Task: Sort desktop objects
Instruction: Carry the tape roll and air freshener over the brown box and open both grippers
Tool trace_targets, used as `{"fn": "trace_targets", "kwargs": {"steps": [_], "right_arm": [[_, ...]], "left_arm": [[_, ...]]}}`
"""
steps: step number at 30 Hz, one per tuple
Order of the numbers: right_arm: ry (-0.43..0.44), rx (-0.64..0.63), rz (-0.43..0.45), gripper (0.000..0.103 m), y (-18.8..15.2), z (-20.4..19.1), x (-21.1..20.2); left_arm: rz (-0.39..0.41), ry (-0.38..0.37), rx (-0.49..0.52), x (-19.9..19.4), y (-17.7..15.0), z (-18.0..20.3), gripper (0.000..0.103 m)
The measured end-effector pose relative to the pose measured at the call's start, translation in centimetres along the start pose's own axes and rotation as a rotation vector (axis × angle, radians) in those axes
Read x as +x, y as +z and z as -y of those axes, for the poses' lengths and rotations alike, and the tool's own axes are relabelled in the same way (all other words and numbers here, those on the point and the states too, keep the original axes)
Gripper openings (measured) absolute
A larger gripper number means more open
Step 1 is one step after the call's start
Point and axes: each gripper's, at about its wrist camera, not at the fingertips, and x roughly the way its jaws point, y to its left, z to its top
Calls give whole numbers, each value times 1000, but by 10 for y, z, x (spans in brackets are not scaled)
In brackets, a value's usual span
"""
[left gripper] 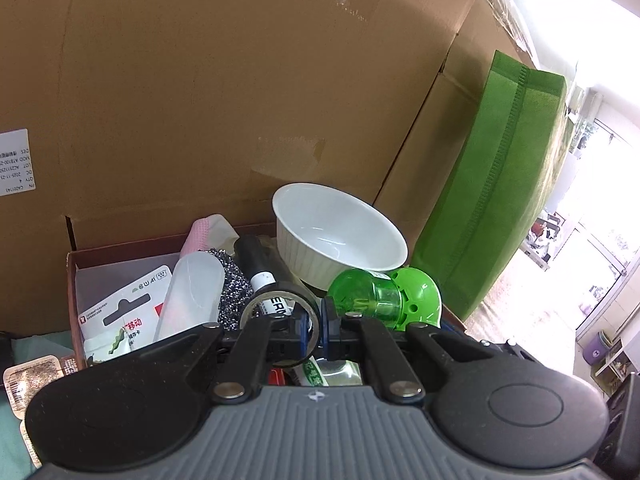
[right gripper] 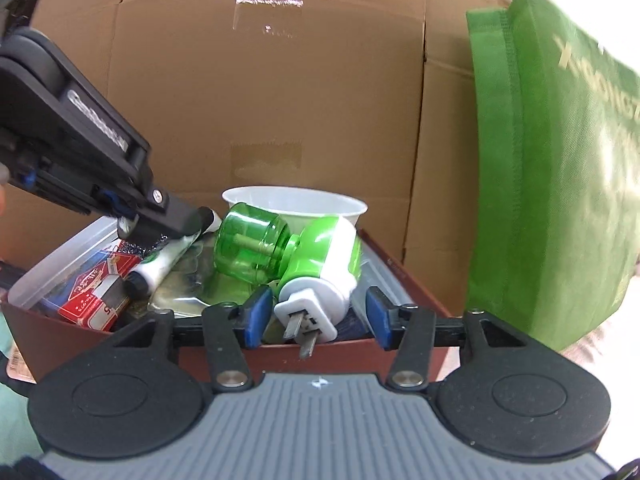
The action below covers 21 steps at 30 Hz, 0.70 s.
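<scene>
In the left wrist view my left gripper [left gripper: 316, 326] is shut on the wall of a dark tape roll [left gripper: 286, 293], one pad inside the ring and one outside, above a brown box [left gripper: 72, 280] packed with items. In the right wrist view that gripper [right gripper: 160, 216] reaches in from the upper left. My right gripper [right gripper: 316, 318] is open. A green and white plug-in vaporizer [right gripper: 320, 268] lies on the pile between its blue pads [right gripper: 254, 316] with a gap on each side, prongs toward the camera. It also shows as the vaporizer [left gripper: 384, 296] beside the tape.
The brown box [right gripper: 80, 322] also holds a white bowl [left gripper: 340, 232], a steel scourer [left gripper: 232, 280], a toothpaste tube [right gripper: 160, 266], a red carton [right gripper: 92, 300] and a clear tub [right gripper: 60, 264]. Cardboard boxes [left gripper: 240, 100] stand close behind; a green bag [right gripper: 560, 160] stands right.
</scene>
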Motion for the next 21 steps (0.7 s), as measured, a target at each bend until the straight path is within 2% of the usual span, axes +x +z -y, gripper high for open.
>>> {"fn": "trace_targets", "kwargs": {"steps": [3, 5, 7, 8, 9, 10, 12, 18, 21], "right_arm": [[-12, -10, 2, 58, -3, -5, -8], [-25, -16, 9, 62, -4, -8, -14], [-25, -9, 14, 67, -5, -9, -20], [-26, -2, 16, 72, -6, -9, -22], [-28, 3, 19, 74, -6, -10, -25], [-30, 5, 22, 75, -7, -11, -27], [-37, 6, 28, 80, -5, -12, -32], [-30, 15, 38, 81, 0, -11, -39], [-25, 16, 39, 81, 0, -12, -43]], "left_arm": [[12, 6, 14, -2, -2, 3, 6], [22, 0, 30, -4, -3, 5, 15], [41, -29, 31, -8, -5, 6, 40], [55, -36, 30, -10, -6, 7, 47], [66, -28, 31, -13, -7, 9, 70], [70, -10, 29, -15, -8, 10, 88], [99, 0, 30, -20, -10, 12, 93], [107, -30, 53, -35, -20, 14, 98], [137, -40, 69, -51, -34, 15, 99]]}}
